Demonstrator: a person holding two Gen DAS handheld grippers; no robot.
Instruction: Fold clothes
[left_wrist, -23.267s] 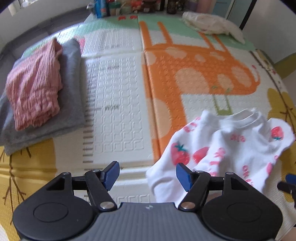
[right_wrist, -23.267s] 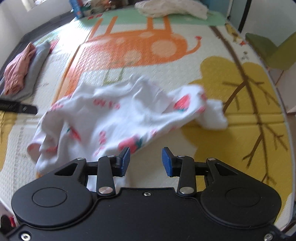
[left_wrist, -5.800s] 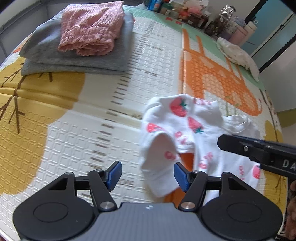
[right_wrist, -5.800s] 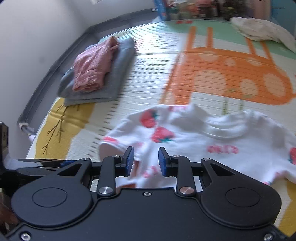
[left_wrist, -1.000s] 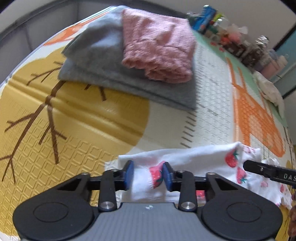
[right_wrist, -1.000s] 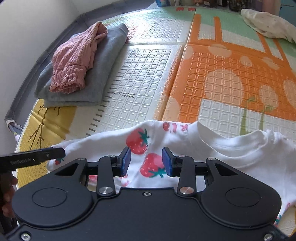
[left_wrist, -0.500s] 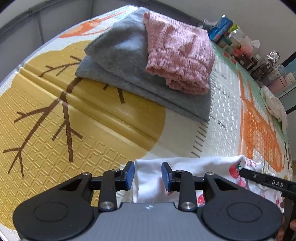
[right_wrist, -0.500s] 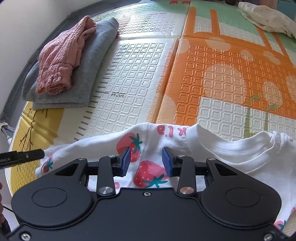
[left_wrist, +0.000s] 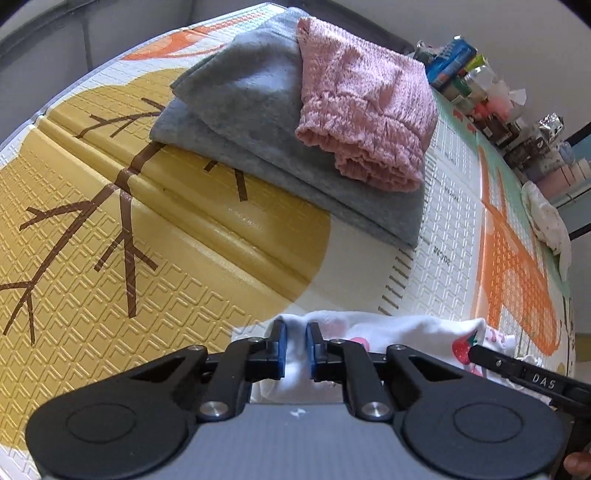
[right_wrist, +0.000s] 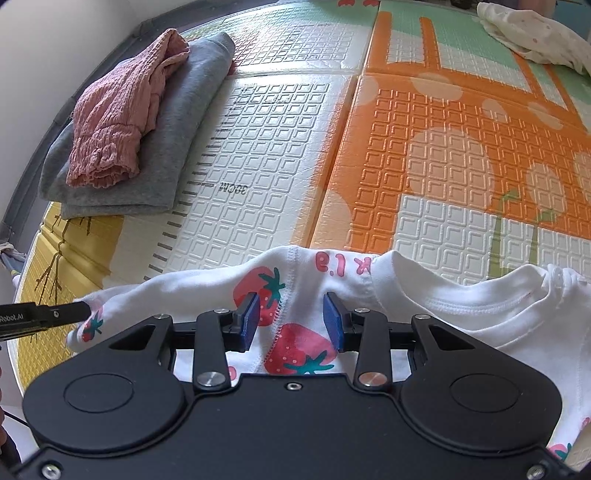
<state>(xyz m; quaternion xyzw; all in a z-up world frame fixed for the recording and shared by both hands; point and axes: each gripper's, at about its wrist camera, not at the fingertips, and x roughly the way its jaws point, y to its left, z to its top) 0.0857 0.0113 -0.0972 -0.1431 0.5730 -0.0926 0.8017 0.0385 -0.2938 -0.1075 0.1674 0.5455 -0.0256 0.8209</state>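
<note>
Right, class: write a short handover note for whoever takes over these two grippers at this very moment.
Left gripper: jaws have just been closing, now pinching the end of the white strawberry shirt.
Right gripper: jaws partly open over the shirt's strawberry print, pads not pressing it.
The shirt lies stretched across the play mat, not yet folded.
Done: a grey garment with a pink garment on top, folded and stacked at the mat's edge.
Left: fold the shirt and, probably, the cream garment at the far side.

A home: a child's patterned play mat (right_wrist: 280, 155) on the floor, folded clothes (left_wrist: 295, 122), bottles (left_wrist: 476, 85) along the far edge.
</note>
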